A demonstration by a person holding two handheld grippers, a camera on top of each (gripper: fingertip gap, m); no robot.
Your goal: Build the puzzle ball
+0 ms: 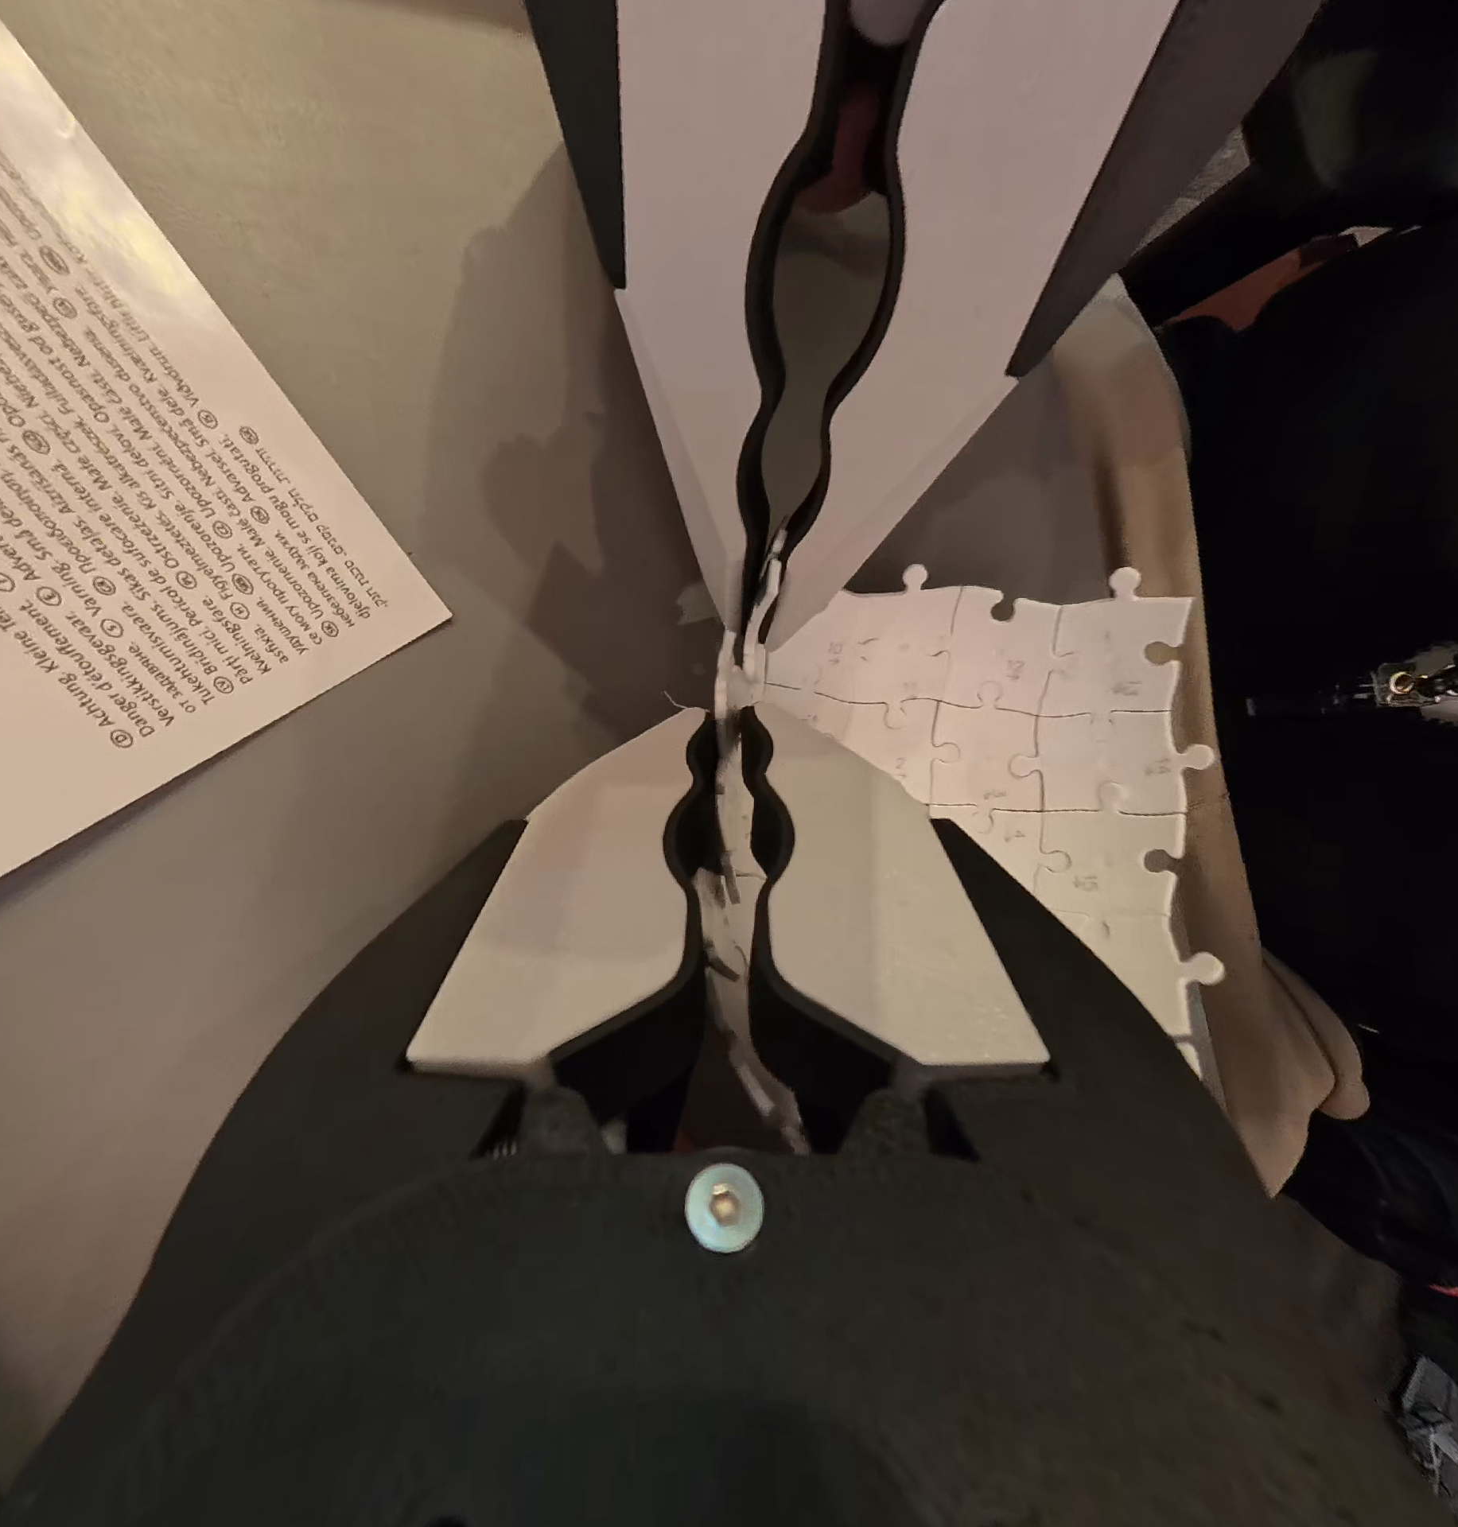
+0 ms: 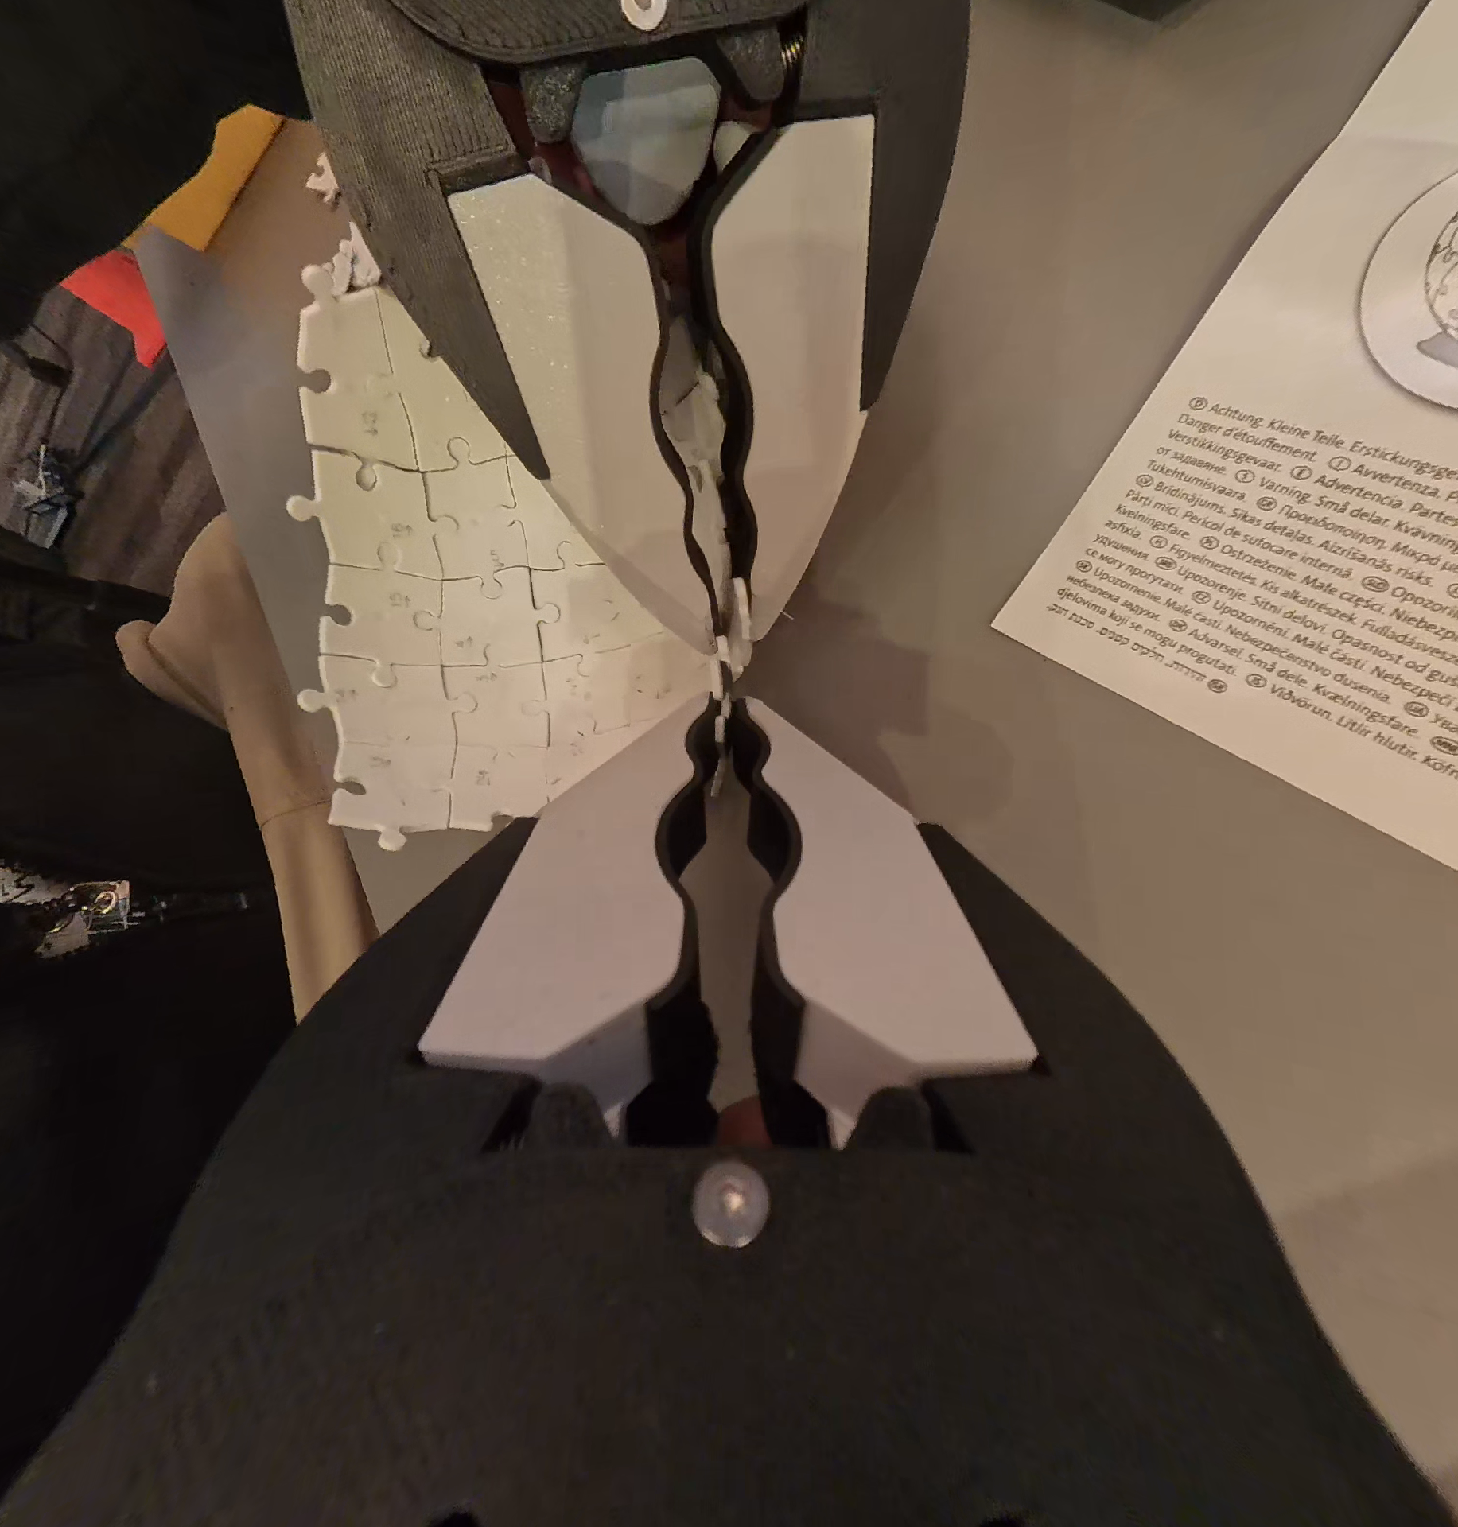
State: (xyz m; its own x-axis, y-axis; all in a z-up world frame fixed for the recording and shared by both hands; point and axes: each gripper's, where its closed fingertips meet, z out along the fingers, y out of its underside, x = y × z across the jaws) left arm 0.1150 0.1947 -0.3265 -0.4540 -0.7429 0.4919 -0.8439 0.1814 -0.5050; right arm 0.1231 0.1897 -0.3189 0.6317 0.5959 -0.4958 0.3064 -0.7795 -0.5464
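A curved panel of joined white puzzle pieces [image 1: 1039, 744] is held edge-on above the grey table [image 1: 337, 248]. It also shows in the right wrist view [image 2: 428, 595]. My left gripper [image 1: 729, 731] is shut on the panel's edge, and a strip of white pieces runs back between its fingers. My right gripper [image 2: 721, 719] meets it tip to tip and is shut on a white puzzle piece [image 2: 719, 748] at the same edge. In each view the other gripper comes down from the top: the right one [image 1: 754, 636] and the left one [image 2: 729, 628].
A white printed instruction sheet [image 1: 130, 496] lies on the table beside the grippers and shows in the right wrist view [image 2: 1287, 512] too. A person in dark clothing [image 1: 1328, 578] is close behind the panel. Table edge and clutter [image 2: 89, 372] lie on that side. The tips of both grippers are at nearly the same place.
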